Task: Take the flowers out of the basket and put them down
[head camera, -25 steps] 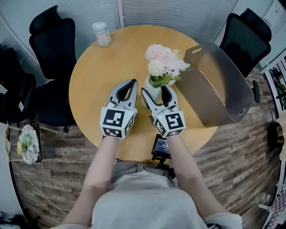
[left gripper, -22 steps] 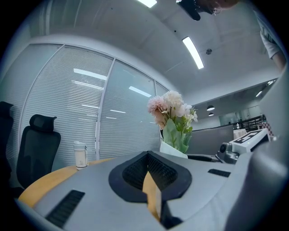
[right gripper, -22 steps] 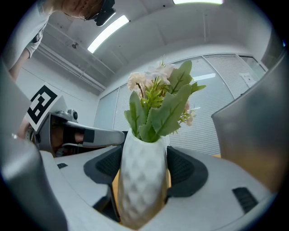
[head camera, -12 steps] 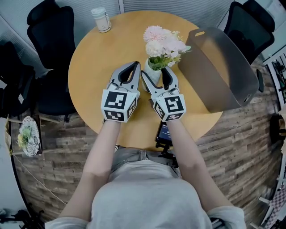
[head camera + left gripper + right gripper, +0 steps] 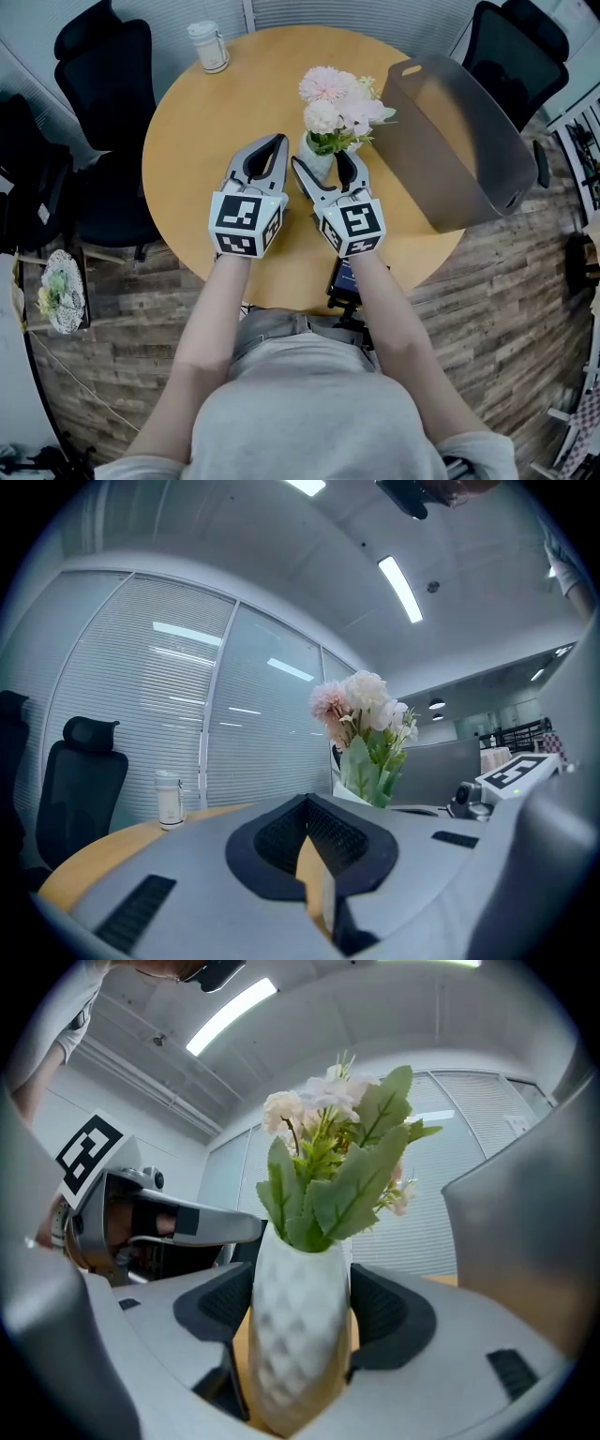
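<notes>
Gripping the flower vase (image 5: 298,1335): right claw (image 5: 319,161) (left claw (image 5: 277,142) closed).

From my remote seat, the left gripper (image 5: 277,141) and right gripper (image 5: 322,161) are grey shells with black ribbed pads. Each has a white cube (image 5: 246,223) with black square markers at its six o'clock end. The person wears a light grey short-sleeved top (image 5: 309,422).

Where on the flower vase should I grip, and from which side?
Grip the white vase at its wide textured belly, coming in level from the person's side. It stands upright, and the flowers above look too flimsy to pinch. The right tool holds it exactly so.
</notes>
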Demonstrator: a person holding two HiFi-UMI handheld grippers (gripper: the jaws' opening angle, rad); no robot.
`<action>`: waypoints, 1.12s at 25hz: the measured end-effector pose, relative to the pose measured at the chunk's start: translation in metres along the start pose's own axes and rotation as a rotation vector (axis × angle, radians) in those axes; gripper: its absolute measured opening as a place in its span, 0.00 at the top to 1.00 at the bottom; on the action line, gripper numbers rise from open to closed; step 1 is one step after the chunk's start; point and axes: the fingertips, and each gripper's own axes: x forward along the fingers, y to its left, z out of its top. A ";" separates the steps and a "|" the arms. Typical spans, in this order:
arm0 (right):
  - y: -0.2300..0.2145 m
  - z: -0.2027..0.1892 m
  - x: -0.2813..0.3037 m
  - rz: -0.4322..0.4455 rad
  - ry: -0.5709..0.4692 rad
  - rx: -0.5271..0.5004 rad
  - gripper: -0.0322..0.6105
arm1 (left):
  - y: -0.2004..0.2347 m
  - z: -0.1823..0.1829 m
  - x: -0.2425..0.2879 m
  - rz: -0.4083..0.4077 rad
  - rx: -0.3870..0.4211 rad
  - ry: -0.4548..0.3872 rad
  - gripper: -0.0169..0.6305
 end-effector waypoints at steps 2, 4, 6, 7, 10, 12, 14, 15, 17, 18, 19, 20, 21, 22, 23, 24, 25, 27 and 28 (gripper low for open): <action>0.000 -0.003 -0.001 0.000 0.017 -0.003 0.44 | -0.001 0.000 -0.001 -0.001 -0.001 0.005 0.97; 0.000 -0.005 -0.001 0.001 0.034 -0.007 0.44 | -0.001 -0.001 -0.001 -0.002 -0.003 0.011 0.97; 0.001 -0.005 0.000 0.010 0.046 -0.010 0.44 | 0.000 0.000 -0.001 0.000 -0.006 0.016 0.97; 0.001 -0.005 0.000 0.015 0.050 -0.010 0.44 | 0.000 0.000 -0.001 0.000 -0.008 0.018 0.97; 0.000 -0.004 -0.003 0.021 0.056 -0.010 0.43 | -0.003 0.002 -0.001 -0.002 -0.013 0.020 0.97; 0.000 -0.002 -0.005 0.034 0.055 -0.006 0.40 | -0.005 0.003 -0.001 -0.003 -0.014 0.025 0.97; 0.002 -0.001 -0.006 0.055 0.053 -0.002 0.38 | -0.006 0.003 0.000 0.000 -0.017 0.029 0.97; 0.003 0.000 -0.006 0.062 0.054 -0.001 0.37 | -0.006 0.003 0.000 0.002 -0.018 0.031 0.97; 0.005 0.001 -0.008 0.066 0.055 0.006 0.37 | -0.007 0.003 -0.001 0.008 -0.022 0.036 0.97; 0.005 0.002 -0.009 0.065 0.056 0.011 0.36 | -0.007 0.003 -0.003 0.011 -0.024 0.039 0.97; 0.004 0.003 -0.010 0.063 0.055 0.017 0.36 | -0.007 0.003 -0.004 0.014 -0.025 0.041 0.97; 0.004 0.005 -0.011 0.061 0.055 0.024 0.36 | -0.007 0.004 -0.004 0.017 -0.027 0.043 0.97; 0.003 0.007 -0.012 0.059 0.054 0.031 0.36 | -0.006 0.005 -0.004 0.019 -0.029 0.044 0.97; 0.001 0.009 -0.012 0.056 0.054 0.038 0.36 | -0.006 0.006 -0.004 0.022 -0.031 0.046 0.97; 0.000 0.011 -0.013 0.053 0.053 0.045 0.36 | -0.006 0.007 -0.004 0.024 -0.033 0.049 0.97; -0.001 0.013 -0.014 0.051 0.053 0.051 0.36 | -0.006 0.008 -0.004 0.026 -0.035 0.050 0.97; -0.002 0.015 -0.015 0.049 0.054 0.055 0.36 | -0.007 0.009 -0.005 0.028 -0.037 0.051 0.97; -0.004 0.017 -0.018 0.050 0.061 0.059 0.36 | -0.009 0.011 -0.005 0.030 -0.039 0.049 0.97; -0.004 0.017 -0.020 0.054 0.067 0.062 0.36 | -0.010 0.012 -0.006 0.031 -0.041 0.048 0.97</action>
